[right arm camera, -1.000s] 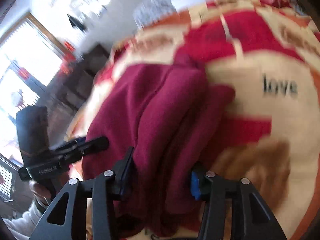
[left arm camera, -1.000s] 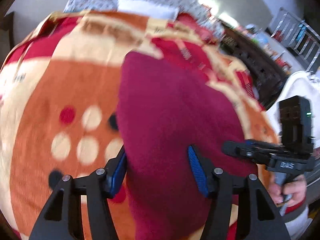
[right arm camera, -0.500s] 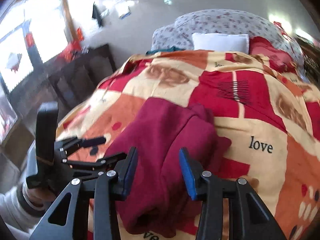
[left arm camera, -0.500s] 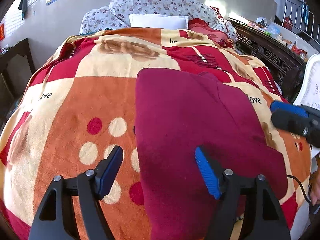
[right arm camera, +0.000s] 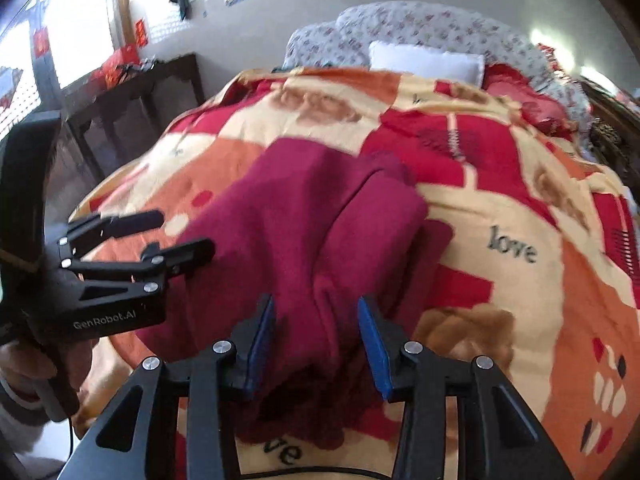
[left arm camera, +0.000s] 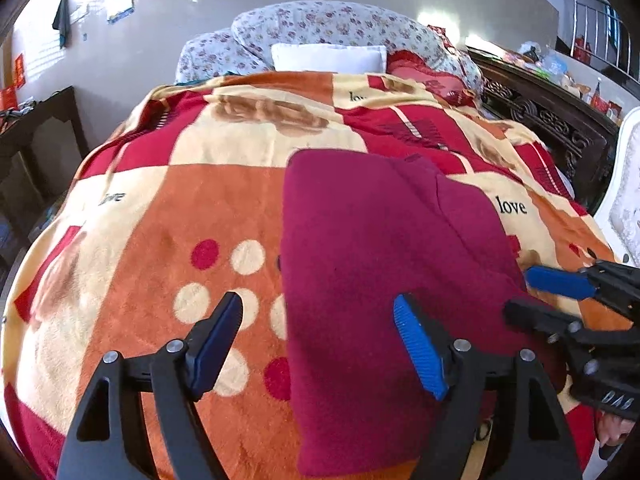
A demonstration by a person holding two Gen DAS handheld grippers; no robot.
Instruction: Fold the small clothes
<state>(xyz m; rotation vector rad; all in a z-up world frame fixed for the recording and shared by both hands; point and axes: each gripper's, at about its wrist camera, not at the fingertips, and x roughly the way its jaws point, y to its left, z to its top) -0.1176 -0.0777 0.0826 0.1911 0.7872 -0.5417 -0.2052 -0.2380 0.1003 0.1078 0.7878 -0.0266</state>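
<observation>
A dark red fleece garment (left arm camera: 380, 240) lies folded into a long strip on the bed's patterned blanket (left arm camera: 160, 240). My left gripper (left arm camera: 318, 304) hovers open over the strip's near left edge, one finger over the blanket and one over the cloth, with nothing pinched. In the right wrist view the garment (right arm camera: 312, 220) shows a raised fold running toward me. My right gripper (right arm camera: 315, 302) straddles that fold from above and its jaws are opening, the pads not pressing the cloth. Each gripper appears in the other's view: the right gripper (left arm camera: 518, 292) at the strip's right edge, the left gripper (right arm camera: 182, 232) at its left side.
Floral pillows and a white cushion (left arm camera: 328, 58) sit at the head of the bed. A dark wooden table (left arm camera: 40, 128) stands to the left, a carved dark wood piece (left arm camera: 560, 120) and a white chair (left arm camera: 624, 200) to the right. A person's hand (right arm camera: 24, 364) holds the left gripper.
Both grippers have drawn back and risen off the garment. The left jaws have widened and let the cloth go; the right jaws stand narrower than a second ago. The garment now lies flat.
</observation>
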